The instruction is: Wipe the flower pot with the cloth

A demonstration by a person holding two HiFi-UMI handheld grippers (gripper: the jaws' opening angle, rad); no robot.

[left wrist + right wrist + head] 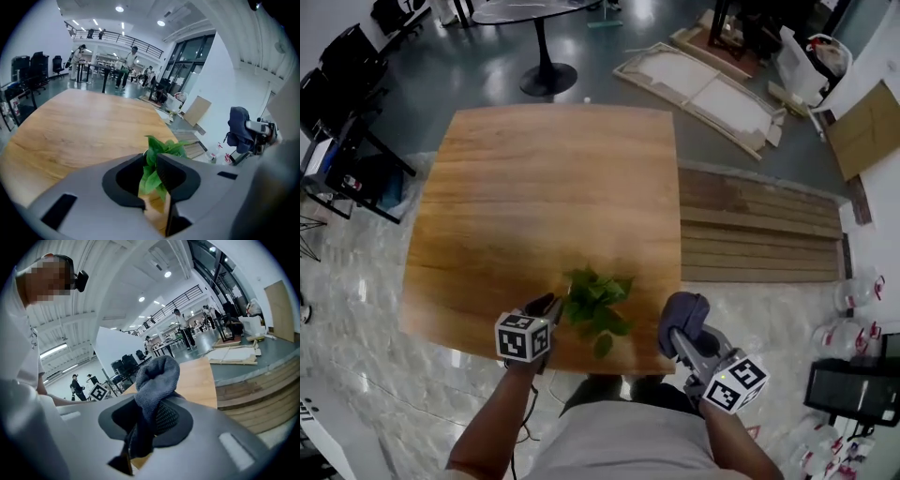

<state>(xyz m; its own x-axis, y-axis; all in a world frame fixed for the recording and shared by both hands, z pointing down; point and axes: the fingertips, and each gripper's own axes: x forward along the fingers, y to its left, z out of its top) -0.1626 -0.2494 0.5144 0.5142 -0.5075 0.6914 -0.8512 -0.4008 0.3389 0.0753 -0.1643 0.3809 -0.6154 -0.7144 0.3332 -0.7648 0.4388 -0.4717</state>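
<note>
A small potted plant [598, 302] with green leaves stands near the front edge of the wooden table [544, 187]; its pot is hidden under the leaves. My left gripper [555, 305] is against the plant's left side. In the left gripper view its jaws stand almost together with leaves [151, 177] between them. My right gripper [680, 339] hovers at the table's front right corner, right of the plant and apart from it. It is shut on a bunched blue-grey cloth [682, 314], which bulges above the jaws in the right gripper view [157, 376].
A low platform of wooden planks [759, 225] adjoins the table on the right. Flat frames [703, 84] lie on the floor beyond it. Black chairs [347, 66] stand at far left, a round table base [546, 75] behind, water bottles [853, 328] at right.
</note>
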